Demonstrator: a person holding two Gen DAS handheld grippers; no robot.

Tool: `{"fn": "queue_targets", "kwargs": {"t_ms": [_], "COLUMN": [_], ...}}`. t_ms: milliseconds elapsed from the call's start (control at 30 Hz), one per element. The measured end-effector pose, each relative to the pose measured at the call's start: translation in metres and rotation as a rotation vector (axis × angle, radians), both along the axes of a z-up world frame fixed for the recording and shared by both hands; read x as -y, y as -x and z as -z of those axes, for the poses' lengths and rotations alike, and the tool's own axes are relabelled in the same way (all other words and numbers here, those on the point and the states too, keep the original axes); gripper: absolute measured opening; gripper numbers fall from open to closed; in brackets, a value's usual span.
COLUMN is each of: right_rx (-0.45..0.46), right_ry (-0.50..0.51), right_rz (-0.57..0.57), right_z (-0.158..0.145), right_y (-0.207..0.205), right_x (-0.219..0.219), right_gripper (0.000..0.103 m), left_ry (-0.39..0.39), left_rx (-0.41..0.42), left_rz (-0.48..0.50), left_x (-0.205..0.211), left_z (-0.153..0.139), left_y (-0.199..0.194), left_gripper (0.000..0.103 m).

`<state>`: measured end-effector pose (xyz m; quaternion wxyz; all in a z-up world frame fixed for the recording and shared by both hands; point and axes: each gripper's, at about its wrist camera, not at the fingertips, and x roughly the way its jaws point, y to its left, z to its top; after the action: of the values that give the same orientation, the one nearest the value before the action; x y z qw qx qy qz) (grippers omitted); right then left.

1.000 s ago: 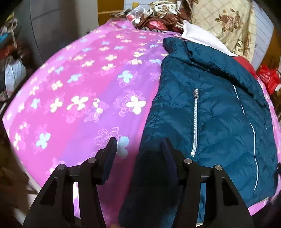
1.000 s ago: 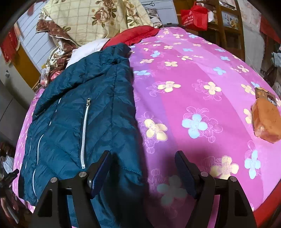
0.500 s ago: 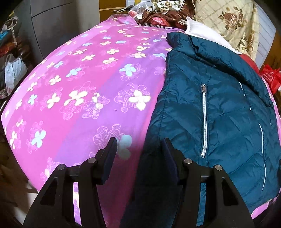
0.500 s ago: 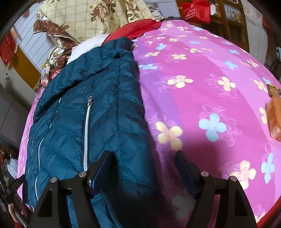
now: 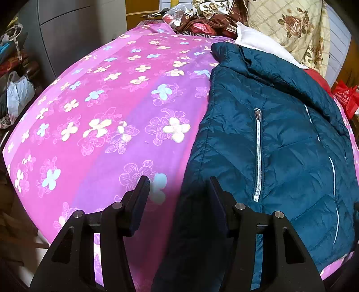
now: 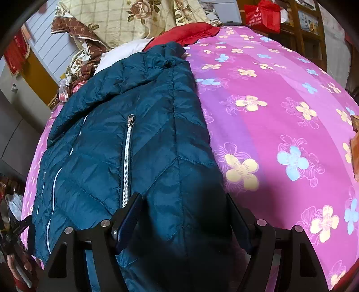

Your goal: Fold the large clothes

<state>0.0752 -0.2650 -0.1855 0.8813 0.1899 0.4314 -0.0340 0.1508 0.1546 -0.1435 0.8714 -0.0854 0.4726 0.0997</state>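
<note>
teal jacket flat on the bed, both claws spread at its near corners

nearest in the left wrist view, the left gripper (image 5: 178,191) stands with its jaws apart and nothing pinched. the near left edge of the teal puffer jacket (image 5: 264,143) runs up between them. one finger is over the pink flowered bedsheet (image 5: 107,116), the other over the dark fabric. whether the pads touch the cloth cannot be told.

nearest in the right wrist view, the right gripper (image 6: 184,209) is spread wider, and the jacket (image 6: 139,143) fills most of the gap between its fingers. its right edge lies just inside the right-hand finger, with the bedsheet (image 6: 280,107) beyond. the pads do not visibly press on the fabric.

the jacket lies flat on the bed, hem towards the cameras, collar at the far end. a silver pocket zipper (image 6: 127,161) runs lengthwise down its front, and thin pale piping lines curve along the side away from the right gripper. in the left view the pocket zipper (image 5: 258,155) sits just beyond the inner finger.

further out, an orange-brown object (image 6: 354,155) lies on the sheet at the right edge of the right view, well apart from the jacket.

past the collar lie a white cloth (image 5: 264,45) and a red garment (image 6: 190,31). behind them is a heap of cream rose-patterned bedding (image 6: 134,20). a red bag (image 6: 262,13) sits farthest back.
</note>
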Motion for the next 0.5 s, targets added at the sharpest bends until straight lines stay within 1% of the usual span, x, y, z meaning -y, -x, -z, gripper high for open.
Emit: {"fn": "queue_targets", "kwargs": {"t_ms": [167, 233, 333, 500], "right_rx": [0.003, 0.004, 0.007, 0.015], "right_ry": [-0.010, -0.022, -0.048, -0.097], "right_rz": [-0.008, -0.014, -0.024, -0.042], "right_z": [0.000, 0.000, 0.000, -0.001], "right_y": [0.003, 0.004, 0.007, 0.009], "right_x": [0.000, 0.000, 0.002, 0.007], "right_gripper": [0.073, 0.073, 0.073, 0.073], "left_ry": [0.015, 0.065, 0.172, 0.318], "left_rx": [0.007, 0.019, 0.034, 0.015], "left_rz": [0.000, 0.007, 0.005, 0.002], "left_x": [-0.001, -0.005, -0.018, -0.042], "left_z": [-0.002, -0.004, -0.003, 0.008], "left_y": [0.000, 0.001, -0.002, -0.016], "left_gripper": [0.053, 0.053, 0.053, 0.053]}}
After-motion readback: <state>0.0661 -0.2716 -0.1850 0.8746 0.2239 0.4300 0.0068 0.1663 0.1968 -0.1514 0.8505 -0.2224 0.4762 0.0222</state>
